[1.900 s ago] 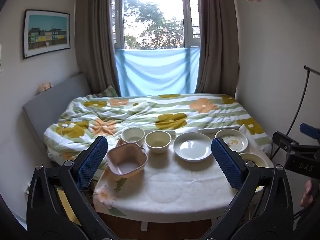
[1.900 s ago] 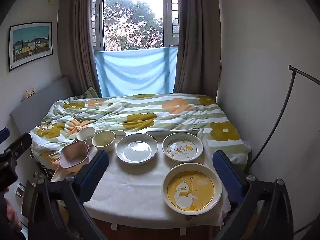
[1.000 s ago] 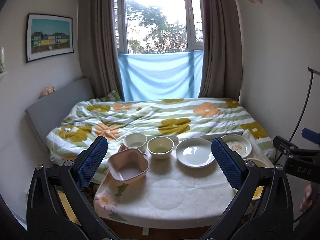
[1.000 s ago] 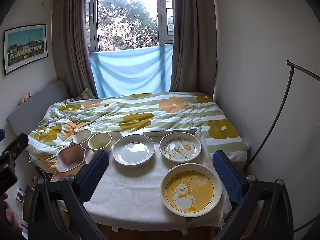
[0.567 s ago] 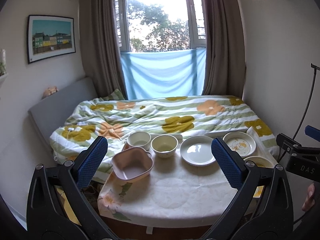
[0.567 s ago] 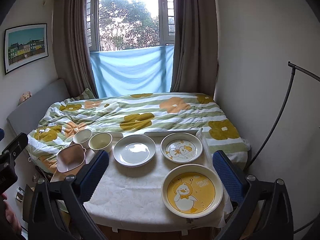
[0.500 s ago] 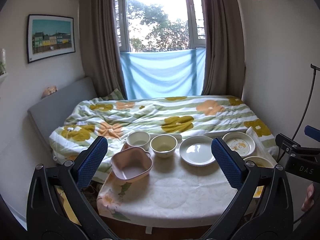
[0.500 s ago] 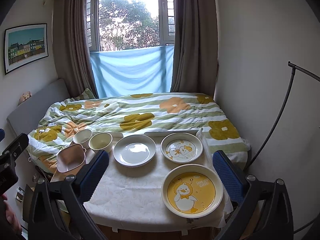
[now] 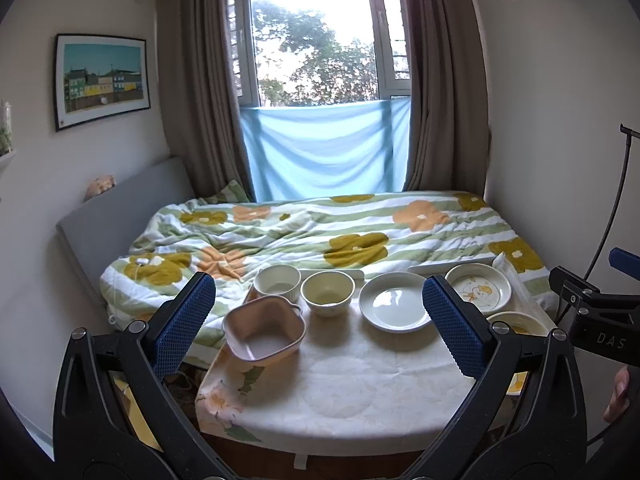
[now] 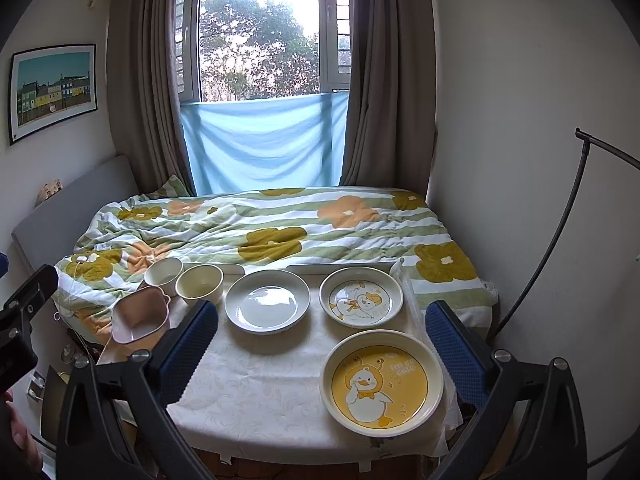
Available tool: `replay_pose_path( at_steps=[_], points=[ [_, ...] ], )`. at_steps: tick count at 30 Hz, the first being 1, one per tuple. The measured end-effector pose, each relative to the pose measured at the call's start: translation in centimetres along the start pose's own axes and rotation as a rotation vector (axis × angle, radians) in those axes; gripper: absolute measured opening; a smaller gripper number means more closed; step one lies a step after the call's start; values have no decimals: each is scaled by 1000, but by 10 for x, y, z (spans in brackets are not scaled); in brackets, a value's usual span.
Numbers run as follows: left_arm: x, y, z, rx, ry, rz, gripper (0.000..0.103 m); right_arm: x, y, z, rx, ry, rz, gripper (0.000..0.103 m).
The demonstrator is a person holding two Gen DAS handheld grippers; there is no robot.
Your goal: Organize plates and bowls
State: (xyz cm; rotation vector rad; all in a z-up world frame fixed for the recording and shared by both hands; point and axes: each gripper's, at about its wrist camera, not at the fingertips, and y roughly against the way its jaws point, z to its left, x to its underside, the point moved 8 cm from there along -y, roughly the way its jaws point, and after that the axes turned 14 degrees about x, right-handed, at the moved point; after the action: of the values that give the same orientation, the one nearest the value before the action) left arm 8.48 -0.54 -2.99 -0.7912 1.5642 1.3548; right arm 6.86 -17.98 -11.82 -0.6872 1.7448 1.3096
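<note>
Dishes (image 10: 267, 301) ahead of both gaping tongs (image 10: 322, 336).

pink bowl (image 9: 263, 332) | two cream bowls (image 9: 327, 291) | three plates (image 10: 267, 301) upright, unstacked

Daylight enters through the window (image 9: 316, 36), which is overexposed in the left wrist view, where the sky reads as plain white; in the right wrist view the window (image 10: 260, 40) keeps more tree detail. The room is moderately dim, with soft illumination and weak shadows beneath the dishes. The white plate (image 10: 267, 301) shows a pale reflection of the window. Both views are sharp, without motion blur. Fisheye distortion bends the curtains (image 9: 192, 92) and walls outward, and black vignetting fills the frame corners. The gripper frames in the foreground appear dark and underexposed.
</note>
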Motion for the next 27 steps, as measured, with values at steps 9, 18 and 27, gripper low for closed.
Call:
replay_pose_path(
  at_steps=[9, 18, 27],
  points=[
    [1, 1, -2, 0, 6, 1, 103, 0, 0, 1, 1, 3, 1, 103],
    [2, 2, 0, -9, 13, 5, 103, 1, 2, 0, -11, 6, 2, 103],
    [2, 2, 2, -13, 14, 7, 103, 2, 1, 0, -9, 4, 3, 103]
  ],
)
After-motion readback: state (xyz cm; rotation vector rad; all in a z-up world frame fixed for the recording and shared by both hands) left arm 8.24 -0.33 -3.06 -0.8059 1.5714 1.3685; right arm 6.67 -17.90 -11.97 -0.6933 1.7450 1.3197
